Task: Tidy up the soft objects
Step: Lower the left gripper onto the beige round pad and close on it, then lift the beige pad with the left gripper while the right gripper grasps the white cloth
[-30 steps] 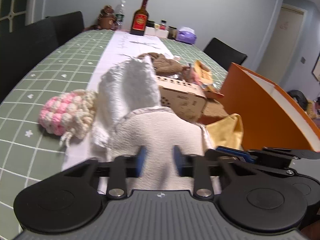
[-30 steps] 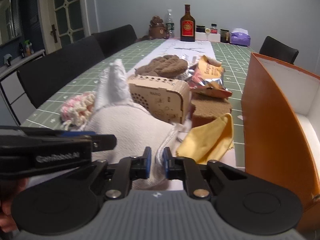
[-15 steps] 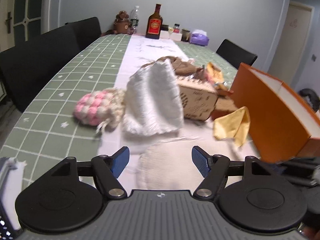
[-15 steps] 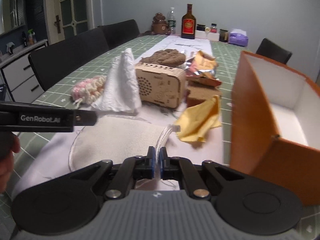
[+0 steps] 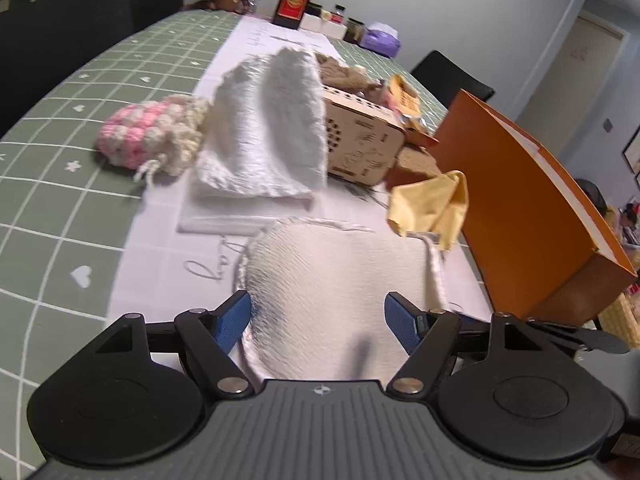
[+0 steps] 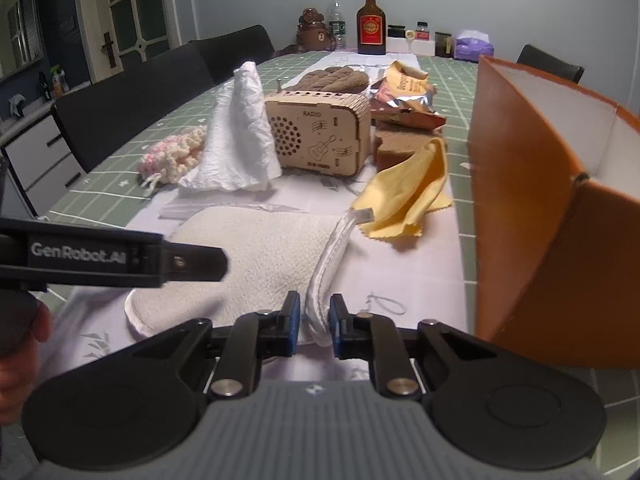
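Step in hand reads as the release of the cream mitt onto the white runner, near end of the table. Mitt lies flat, just left of the orange box, which stands open and looks empty from the right wrist view. Left gripper is spread wide, blue pads either side of the mitt's near edge, not pressing it. Right gripper is opening: the mitt's white strap sits in the gap between the pads, clear daylight on the right side; left side I can't tell if it touches, so call it released. Other soft items wait farther out: yellow cloth touching the strap's far end, white towel propped like a cone against the wooden radio, pink-and-cream crochet pouch left of the towel, brown sponge and brown knit piece behind. Next move, my guess: back both grippers off the mitt without snagging the strap, then pick the next soft item, likely the yellow cloth as nearest. Box is probably the bin, not confirmed.
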A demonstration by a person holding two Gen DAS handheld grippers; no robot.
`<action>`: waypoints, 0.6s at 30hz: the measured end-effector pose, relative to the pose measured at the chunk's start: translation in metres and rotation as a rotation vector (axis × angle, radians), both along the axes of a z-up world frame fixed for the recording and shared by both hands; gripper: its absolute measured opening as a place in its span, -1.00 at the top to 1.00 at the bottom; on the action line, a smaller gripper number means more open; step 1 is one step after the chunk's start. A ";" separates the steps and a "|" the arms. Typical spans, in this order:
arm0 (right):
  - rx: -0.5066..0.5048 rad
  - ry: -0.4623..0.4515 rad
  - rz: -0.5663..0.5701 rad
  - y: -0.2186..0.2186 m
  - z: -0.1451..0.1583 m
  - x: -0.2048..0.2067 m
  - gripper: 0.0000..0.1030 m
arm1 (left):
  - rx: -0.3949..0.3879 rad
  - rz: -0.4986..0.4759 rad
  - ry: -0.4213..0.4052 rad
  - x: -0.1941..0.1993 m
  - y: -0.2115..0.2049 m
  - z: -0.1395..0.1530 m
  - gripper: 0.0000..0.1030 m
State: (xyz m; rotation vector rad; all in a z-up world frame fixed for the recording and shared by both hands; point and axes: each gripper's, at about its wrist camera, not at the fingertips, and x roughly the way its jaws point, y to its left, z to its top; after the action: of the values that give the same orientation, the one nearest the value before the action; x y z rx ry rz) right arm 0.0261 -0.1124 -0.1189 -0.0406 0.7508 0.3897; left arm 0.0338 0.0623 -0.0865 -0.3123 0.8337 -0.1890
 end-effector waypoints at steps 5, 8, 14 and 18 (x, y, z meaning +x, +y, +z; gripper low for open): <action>0.006 -0.012 0.065 0.015 -0.001 -0.007 0.79 | -0.031 -0.023 0.033 0.003 -0.012 0.002 -0.63; -0.003 -0.027 0.108 0.023 -0.001 -0.013 0.79 | 0.002 -0.037 0.053 0.006 -0.022 0.003 -0.60; -0.018 -0.046 0.133 0.027 -0.002 -0.017 0.80 | 0.105 -0.039 0.072 0.012 -0.041 0.004 -0.28; -0.018 -0.048 0.149 0.026 -0.001 -0.018 0.74 | 0.187 -0.030 0.044 0.011 -0.047 0.002 0.16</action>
State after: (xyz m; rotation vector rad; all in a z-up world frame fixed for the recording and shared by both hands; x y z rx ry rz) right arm 0.0080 -0.0865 -0.1196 -0.1228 0.7059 0.5226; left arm 0.0452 0.0154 -0.0847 -0.1291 0.8926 -0.1316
